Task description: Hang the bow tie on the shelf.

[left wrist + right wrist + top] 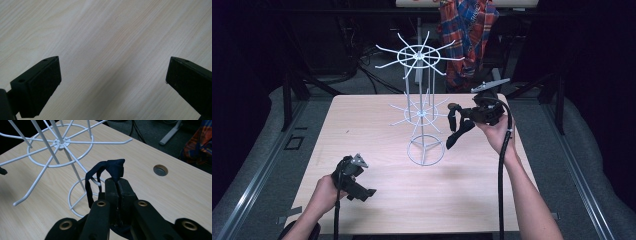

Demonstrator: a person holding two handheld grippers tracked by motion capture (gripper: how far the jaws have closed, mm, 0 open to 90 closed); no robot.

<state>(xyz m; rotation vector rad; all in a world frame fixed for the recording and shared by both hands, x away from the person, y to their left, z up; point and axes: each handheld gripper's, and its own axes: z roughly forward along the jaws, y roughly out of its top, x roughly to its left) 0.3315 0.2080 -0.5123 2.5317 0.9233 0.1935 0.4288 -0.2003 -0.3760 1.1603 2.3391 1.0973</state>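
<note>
A white wire rack (pixel 419 57) with two tiers of radiating hooks stands on a ring base at the middle of the wooden table (pixel 362 125). My right gripper (pixel 453 112) hovers just right of the lower tier, shut on a dark navy fabric band (pixel 455 135) that dangles below it. In the right gripper view the band (pixel 113 167) forms a loop ahead of the right gripper (pixel 117 181), and the tip of a lower hook (pixel 97 182) shows inside that loop. My left gripper (pixel 371 192) rests low near the front left. It stands open over bare wood (pixel 112 72).
A plaid cloth (pixel 467 30) hangs on a chair behind the table. A round cable hole (pixel 160 170) sits in the tabletop beyond the rack (pixel 60 142). Cables trail from both grippers toward the front edge.
</note>
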